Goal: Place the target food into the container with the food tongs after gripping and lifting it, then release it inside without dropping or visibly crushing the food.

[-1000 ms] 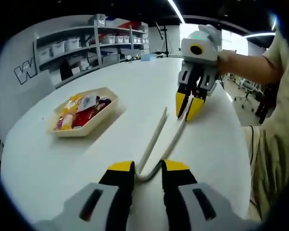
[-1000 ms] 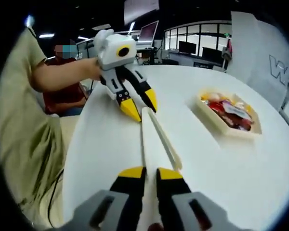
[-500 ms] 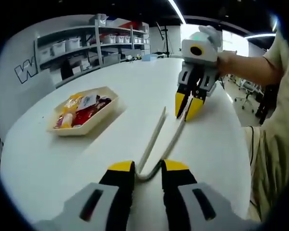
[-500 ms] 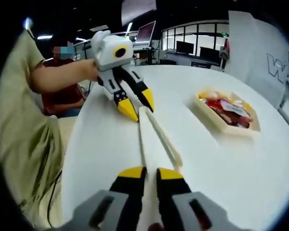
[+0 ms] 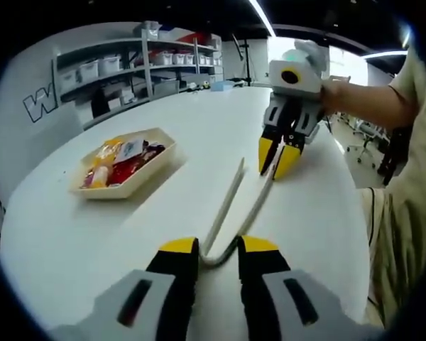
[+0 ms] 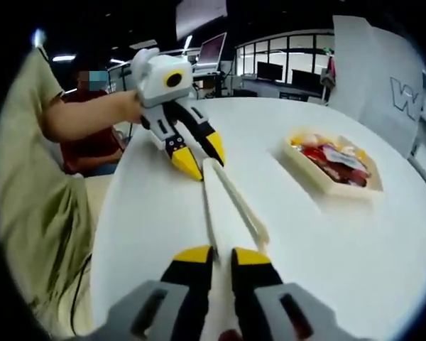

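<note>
Food tongs lie on the round white worktop, pale and V-shaped, stretched between the two grippers. Largest after the worktop are the grey shelves of storage bins behind it and the person's beige sleeve. A cream tray, the container, sits apart to one side of the tongs and holds packaged food in red and yellow wrappers. The left gripper has its yellow-tipped fingers set around the joined bend of the tongs. The right gripper has its fingers nearly shut on one tong arm near its tip.
</note>
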A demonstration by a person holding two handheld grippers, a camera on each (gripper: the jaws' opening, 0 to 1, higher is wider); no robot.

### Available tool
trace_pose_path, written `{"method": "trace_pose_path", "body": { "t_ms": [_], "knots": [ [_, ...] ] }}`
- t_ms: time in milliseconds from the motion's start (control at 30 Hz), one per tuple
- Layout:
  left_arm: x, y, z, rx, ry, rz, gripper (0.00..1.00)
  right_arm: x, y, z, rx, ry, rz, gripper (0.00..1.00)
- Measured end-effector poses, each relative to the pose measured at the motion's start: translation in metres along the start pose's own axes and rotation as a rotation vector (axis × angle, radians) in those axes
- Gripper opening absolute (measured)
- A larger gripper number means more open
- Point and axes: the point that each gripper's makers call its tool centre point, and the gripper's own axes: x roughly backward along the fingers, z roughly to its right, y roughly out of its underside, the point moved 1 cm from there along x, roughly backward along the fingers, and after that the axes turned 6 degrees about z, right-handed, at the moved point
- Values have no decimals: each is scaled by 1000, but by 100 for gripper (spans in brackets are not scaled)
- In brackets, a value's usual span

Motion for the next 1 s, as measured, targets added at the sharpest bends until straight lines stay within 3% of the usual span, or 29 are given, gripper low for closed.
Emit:
{"method": "trace_pose_path", "body": {
  "t_ms": [167,533,1000],
  "knots": [
    [1,0,-2,1,-11,0,22,4,1,3,-15,20,22,6],
    [7,-5,-6,21,-43,37,25,10,-13,-3,-72,34,149,16],
    [20,-16,-11,130,-108,148,31,13,-22,2,-127,122,252,33]
  ]
}}
